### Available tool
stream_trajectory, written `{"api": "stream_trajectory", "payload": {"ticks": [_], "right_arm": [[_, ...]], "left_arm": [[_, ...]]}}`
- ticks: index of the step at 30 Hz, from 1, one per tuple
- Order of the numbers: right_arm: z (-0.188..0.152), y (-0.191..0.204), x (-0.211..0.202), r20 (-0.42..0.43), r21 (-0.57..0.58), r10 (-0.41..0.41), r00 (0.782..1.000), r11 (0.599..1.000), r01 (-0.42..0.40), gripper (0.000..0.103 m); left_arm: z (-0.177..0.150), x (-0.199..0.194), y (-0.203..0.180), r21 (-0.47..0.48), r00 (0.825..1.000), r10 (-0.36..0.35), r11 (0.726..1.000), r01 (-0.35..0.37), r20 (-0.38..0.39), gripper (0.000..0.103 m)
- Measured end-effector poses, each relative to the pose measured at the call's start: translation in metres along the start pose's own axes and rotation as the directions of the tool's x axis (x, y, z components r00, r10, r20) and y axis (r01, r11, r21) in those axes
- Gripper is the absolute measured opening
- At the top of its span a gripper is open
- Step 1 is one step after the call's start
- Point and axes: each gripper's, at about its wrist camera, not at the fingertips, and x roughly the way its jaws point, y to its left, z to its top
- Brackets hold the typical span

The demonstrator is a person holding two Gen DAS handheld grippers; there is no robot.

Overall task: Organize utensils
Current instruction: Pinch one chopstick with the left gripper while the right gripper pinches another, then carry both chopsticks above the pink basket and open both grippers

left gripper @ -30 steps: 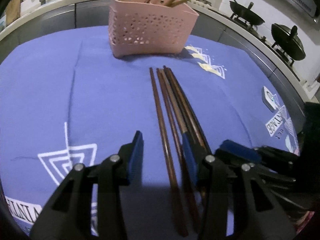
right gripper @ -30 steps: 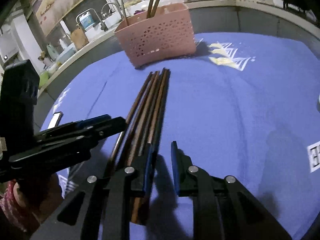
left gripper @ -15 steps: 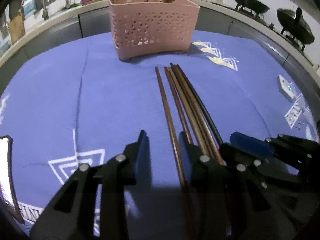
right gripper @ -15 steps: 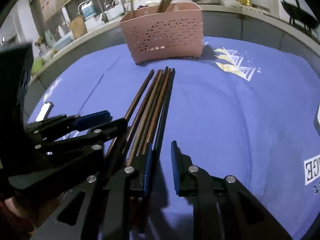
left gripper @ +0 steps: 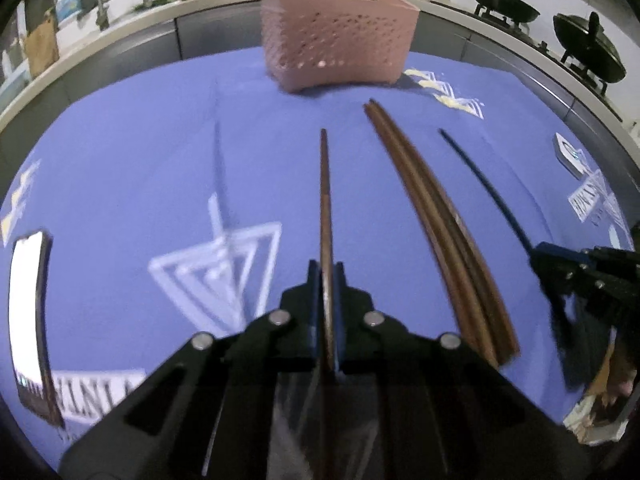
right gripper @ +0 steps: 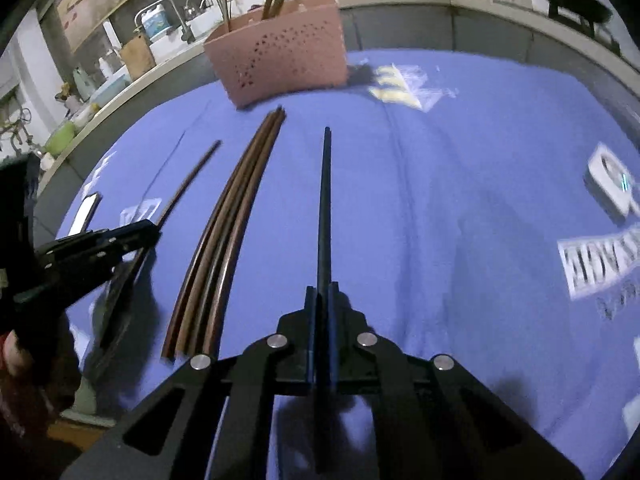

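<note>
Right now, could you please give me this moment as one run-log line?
left gripper: shut on brown chopstick | right gripper: shut on black chopstick | remaining chopsticks: on cloth | pink basket: beyond

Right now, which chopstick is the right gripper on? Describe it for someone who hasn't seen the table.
On the blue cloth, in front of the pink basket, lies a brown chopstick bundle. Beside it, the black chopstick is clamped in the right gripper: the only black one.

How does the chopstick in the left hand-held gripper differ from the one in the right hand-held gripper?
The slim brown wooden chopstick is reddish-brown; the slim black chopstick is near-black. The brown one sits in the left hand-held gripper, the black one in the right hand-held gripper. Both are clamped, pointing toward the pink perforated plastic basket.
</note>
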Motion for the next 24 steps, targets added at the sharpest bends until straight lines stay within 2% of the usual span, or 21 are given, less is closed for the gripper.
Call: {"api": "stream_trajectory", "payload": {"ticks": [3, 6, 11, 16, 19, 20, 21, 22, 24], "right_arm": [[-0.012, -0.003, -0.008, -0.014, 0.005, 0.033, 0.999, 0.999, -0.033, 0.007], [-0.007, -0.003, -0.006, -0.017, 0.011, 0.052, 0.998, 0.999, -0.052, 0.007], [0.034, -0.004, 0.017, -0.035, 0.012, 0.066, 0.997, 0.998, -0.066, 0.009], [0.082, 0.001, 0.043, -0.056, -0.001, 0.049, 0.997, 0.999, -0.05, 0.009], [0.091, 0.003, 0.049, -0.047, -0.024, 0.048, 0.998, 0.998, -0.049, 0.007], [0.091, 0.003, 0.05, -0.045, -0.024, 0.046, 0.998, 0.999, -0.047, 0.005], [0.09, 0.002, 0.05, -0.038, -0.021, 0.052, 0.998, 0.998, -0.053, 0.005], [0.09, 0.0, 0.05, -0.032, -0.017, 0.058, 0.998, 0.998, -0.058, 0.005], [0.088, -0.002, 0.049, -0.022, -0.009, 0.065, 0.998, 0.998, -0.066, 0.005]], "left_arm": [[-0.018, -0.01, 0.005, -0.007, 1.0, -0.014, 1.0, 0.014, 0.007, 0.007], [-0.018, -0.01, 0.005, -0.011, 1.0, -0.029, 1.0, 0.029, 0.001, 0.013], [0.014, 0.01, 0.002, 0.0, 1.0, -0.008, 1.0, 0.008, -0.019, 0.016], [0.051, 0.035, -0.004, 0.022, 0.999, 0.053, 0.998, -0.053, 0.005, 0.016], [0.057, 0.038, -0.005, 0.011, 0.998, 0.056, 0.998, -0.056, 0.008, 0.016], [0.056, 0.037, -0.007, 0.018, 0.998, 0.06, 0.998, -0.06, 0.01, 0.016], [0.053, 0.036, -0.008, 0.025, 0.998, 0.054, 0.998, -0.055, 0.014, 0.008], [0.052, 0.035, -0.007, 0.025, 0.999, 0.043, 0.999, -0.044, 0.016, 0.005], [0.048, 0.032, -0.006, 0.019, 0.999, 0.032, 0.999, -0.033, 0.02, 0.005]]}}
